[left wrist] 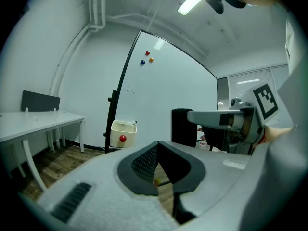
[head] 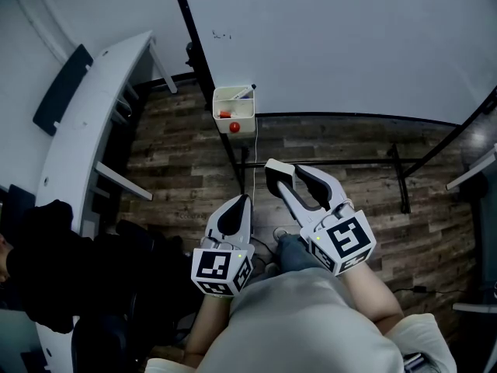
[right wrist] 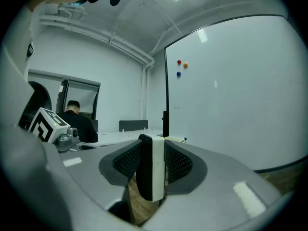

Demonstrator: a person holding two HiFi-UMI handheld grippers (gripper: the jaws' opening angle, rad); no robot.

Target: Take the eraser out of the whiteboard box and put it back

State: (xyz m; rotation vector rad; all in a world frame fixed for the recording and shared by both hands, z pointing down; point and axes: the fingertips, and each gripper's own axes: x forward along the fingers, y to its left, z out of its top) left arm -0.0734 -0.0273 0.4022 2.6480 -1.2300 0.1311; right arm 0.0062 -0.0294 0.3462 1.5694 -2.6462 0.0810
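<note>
Clamping the eraser [right wrist: 153, 174] upright between its pads, the right gripper [head: 288, 173] has its jaws part-way apart and pressed on both faces of it: the white back lies against one pad and the black felt against the other. The eraser is therefore out of the whiteboard box [head: 247, 121] and well apart from it. The left gripper [head: 243, 202] sits just beside the right one, jaws brought together with nothing between them. Both grippers are held low in front of the person, above the wooden floor [head: 186, 177]. The white box hangs at the bottom edge of the whiteboard [head: 349, 45], near its lower left corner by the black frame post. A marker [head: 244, 92] leans out at the box's far right corner, a small orange thing [head: 224, 114] lies inside near the front wall, and a red round magnet [head: 234, 127] sticks to the front wall outside. What the orange thing is cannot be told
</note>
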